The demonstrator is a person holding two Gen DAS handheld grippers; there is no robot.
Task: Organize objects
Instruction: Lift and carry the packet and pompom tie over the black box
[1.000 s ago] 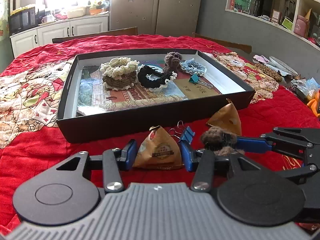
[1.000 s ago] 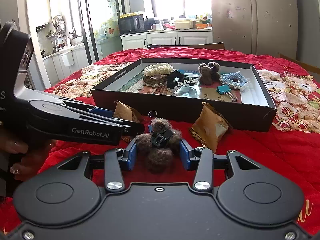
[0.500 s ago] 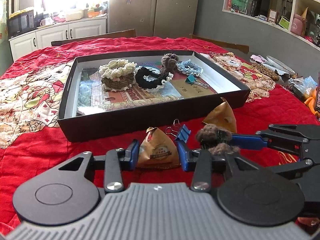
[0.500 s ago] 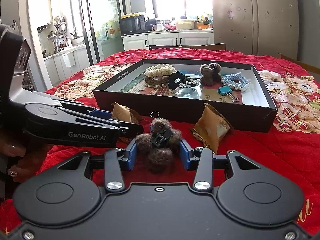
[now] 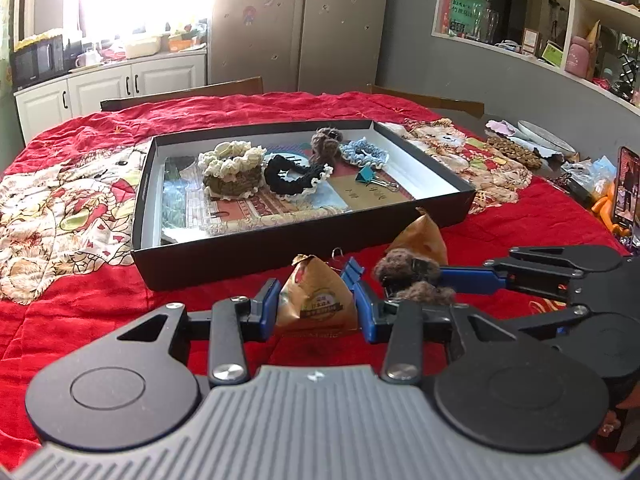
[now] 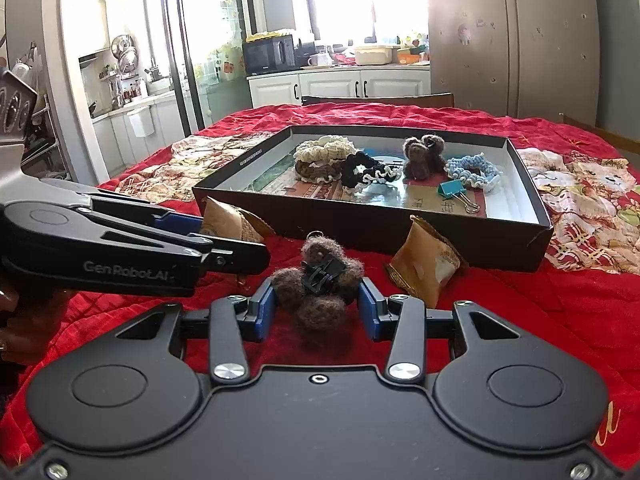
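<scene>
Item: black shallow box (image 5: 304, 248), open-topped, standing on a worktop under a red quilted cloth (image 5: 80, 292); all places below are given from this box. Inside it, toward the far wall: a cream-and-brown crocheted scrunchie (image 5: 232, 170), a black scrunchie with white edging (image 5: 296, 176) just beside it, a brown fuzzy hair clip (image 5: 326, 142), a pale blue crocheted scrunchie (image 5: 366, 152) and a teal binder clip (image 5: 370, 178) lying on the printed lining. Outside it, in front of the near wall: a brown pyramid-shaped snack packet (image 5: 316, 300) sat between the blue pads of the left tongs (image 5: 316, 306), which stood partly closed with both pads pressed to the packet's sides. A blue binder clip (image 5: 350, 270) lay just behind that packet, between it and the near wall. A second brown snack packet (image 6: 426, 266) rested on the cloth close to the near wall, toward its right end. A second brown fuzzy hair clip (image 6: 318, 284), with a black claw showing on top, sat between the pads of the right tongs (image 6: 318, 306), which were partly closed with the pads against the fuzz on either side. Both tongs lay side by side, near each other, short of the near wall. Whether either held item was clear of the cloth could not be told. A phone (image 5: 628, 190) stood upright well to the box's right.
</scene>
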